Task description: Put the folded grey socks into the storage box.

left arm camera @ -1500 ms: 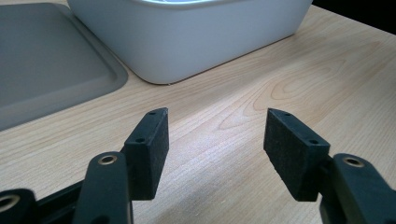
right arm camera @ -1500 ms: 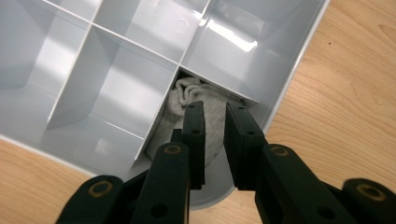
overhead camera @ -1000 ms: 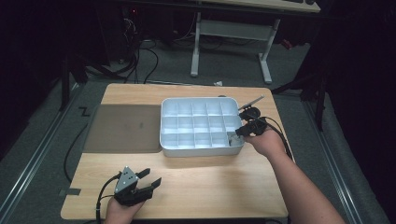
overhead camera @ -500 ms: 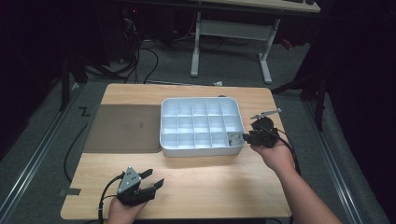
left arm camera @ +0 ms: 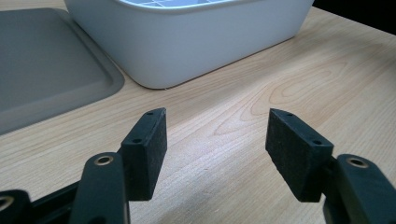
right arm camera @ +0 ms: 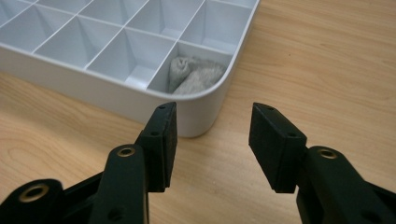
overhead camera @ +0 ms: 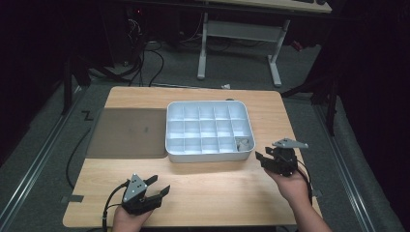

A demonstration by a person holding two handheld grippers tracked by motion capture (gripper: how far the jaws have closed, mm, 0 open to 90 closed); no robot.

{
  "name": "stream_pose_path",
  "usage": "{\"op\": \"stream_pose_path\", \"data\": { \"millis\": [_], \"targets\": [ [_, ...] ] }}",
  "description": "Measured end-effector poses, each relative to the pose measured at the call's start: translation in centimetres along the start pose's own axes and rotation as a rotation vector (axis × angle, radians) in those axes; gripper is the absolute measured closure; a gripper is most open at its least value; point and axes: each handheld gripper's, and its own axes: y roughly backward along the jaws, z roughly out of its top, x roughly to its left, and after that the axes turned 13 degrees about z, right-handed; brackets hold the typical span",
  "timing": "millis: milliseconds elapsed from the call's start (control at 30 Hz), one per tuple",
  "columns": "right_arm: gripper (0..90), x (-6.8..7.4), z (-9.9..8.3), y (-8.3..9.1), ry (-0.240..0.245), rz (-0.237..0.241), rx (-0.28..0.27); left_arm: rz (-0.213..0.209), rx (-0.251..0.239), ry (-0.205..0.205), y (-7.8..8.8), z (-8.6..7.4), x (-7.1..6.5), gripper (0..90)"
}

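Black right gripper, jaws just opened wide and empty, held level at four o'clock of the tray; grey object inside corner compartment.

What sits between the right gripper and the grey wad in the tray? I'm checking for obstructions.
The white tray's rim alone separates the right gripper from the grey wad, seen in the right gripper view.

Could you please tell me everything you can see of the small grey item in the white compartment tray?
The grey item looks like a soft, crumpled wad of cloth or fibre, pale grey and folded. It lies loose in the corner compartment of the white tray nearest the right gripper, resting against the compartment walls. Nothing grips it: the gripper's jaws stand open, clear of the tray.
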Motion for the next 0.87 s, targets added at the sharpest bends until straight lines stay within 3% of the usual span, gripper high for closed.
{"op": "stream_pose_path", "data": {
  "millis": [200,300,400,500,533,600,733,867],
  "targets": [
    [46.1,1.1,-4.4,-0.4,0.025,0.013,-0.071,0.036,-0.003,0.006,0.1,-0.1,0.6,38.3],
    [43.0,1.8,-6.4,-0.7,0.015,0.015,-0.100,0.065,-0.010,0.014,0.4,-0.2,1.3,37.4],
    [40.6,2.9,-8.3,-0.7,-0.016,0.016,-0.158,0.082,-0.005,0.034,0.6,-0.5,1.8,36.2],
    [42.3,3.8,-10.7,-0.3,-0.076,0.005,-0.272,0.097,0.000,0.046,0.6,-0.7,2.1,35.5],
    [42.7,3.9,-10.9,-0.4,-0.072,0.052,-0.230,0.096,-0.002,0.049,0.7,-0.6,2.1,35.2],
    [44.5,4.0,-10.9,0.0,-0.010,0.008,-0.231,0.099,-0.001,0.051,0.7,-0.6,2.1,35.2],
    [44.4,3.4,-10.7,0.1,-0.034,0.000,-0.237,0.085,0.009,0.050,0.5,-0.6,1.7,35.2],
    [45.3,3.5,-10.8,-0.1,-0.001,-0.024,-0.222,0.074,0.002,0.048,0.8,-0.5,1.5,35.3]
  ]
}}
